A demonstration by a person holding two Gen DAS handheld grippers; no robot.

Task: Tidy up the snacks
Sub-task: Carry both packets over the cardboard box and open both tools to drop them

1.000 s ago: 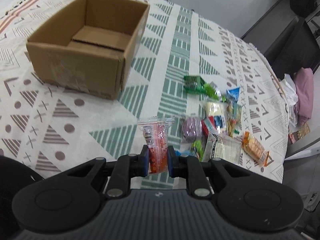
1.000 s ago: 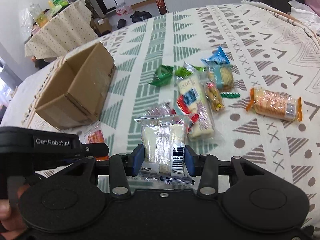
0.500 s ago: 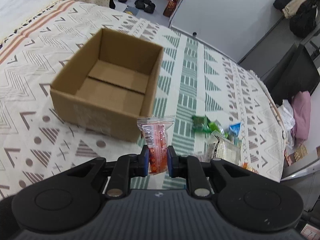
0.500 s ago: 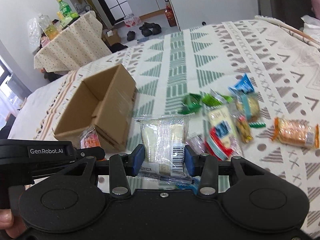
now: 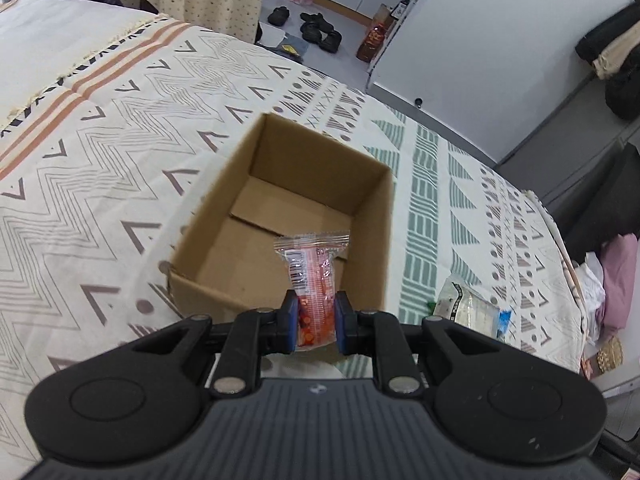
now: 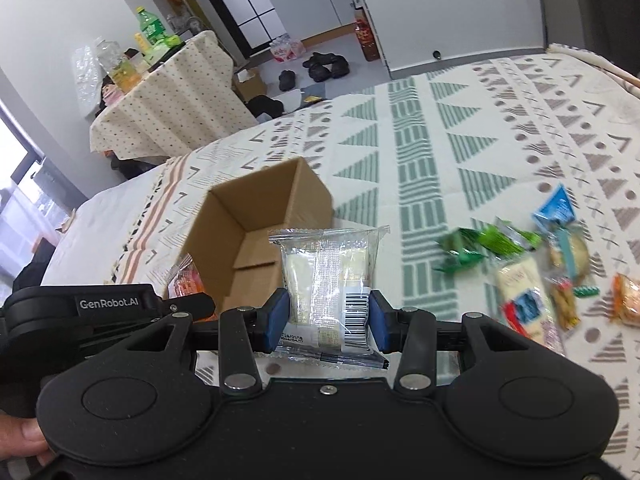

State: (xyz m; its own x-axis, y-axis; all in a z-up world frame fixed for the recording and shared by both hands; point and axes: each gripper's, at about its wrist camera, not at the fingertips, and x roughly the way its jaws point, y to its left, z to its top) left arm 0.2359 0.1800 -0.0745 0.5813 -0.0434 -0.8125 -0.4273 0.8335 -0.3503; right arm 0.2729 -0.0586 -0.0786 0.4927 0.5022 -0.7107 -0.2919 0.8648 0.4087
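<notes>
My left gripper [image 5: 316, 322] is shut on a red-orange snack packet [image 5: 314, 276] and holds it just over the near wall of the open cardboard box [image 5: 216, 208], which looks empty inside. My right gripper [image 6: 326, 320] is shut on a clear packet of pale biscuits [image 6: 326, 272], held above the cloth in front of the box [image 6: 308, 188]. The left gripper body [image 6: 100, 312] and its red packet [image 6: 184, 280] show at the left of the right wrist view. The biscuit packet [image 5: 464, 304] shows at the right of the left wrist view.
Several loose snacks lie on the patterned cloth [image 6: 460, 152] to the right: green packets [image 6: 468, 246], a blue one [image 6: 558, 210], a yellow-white one [image 6: 520, 296], an orange one [image 6: 628, 300]. A draped side table [image 6: 172, 100] and shoes [image 6: 324, 68] are beyond the bed.
Both grippers have lifted and moved left toward the box with their packets. The box now lies directly ahead of the left gripper; the snack pile has slid to the right.
</notes>
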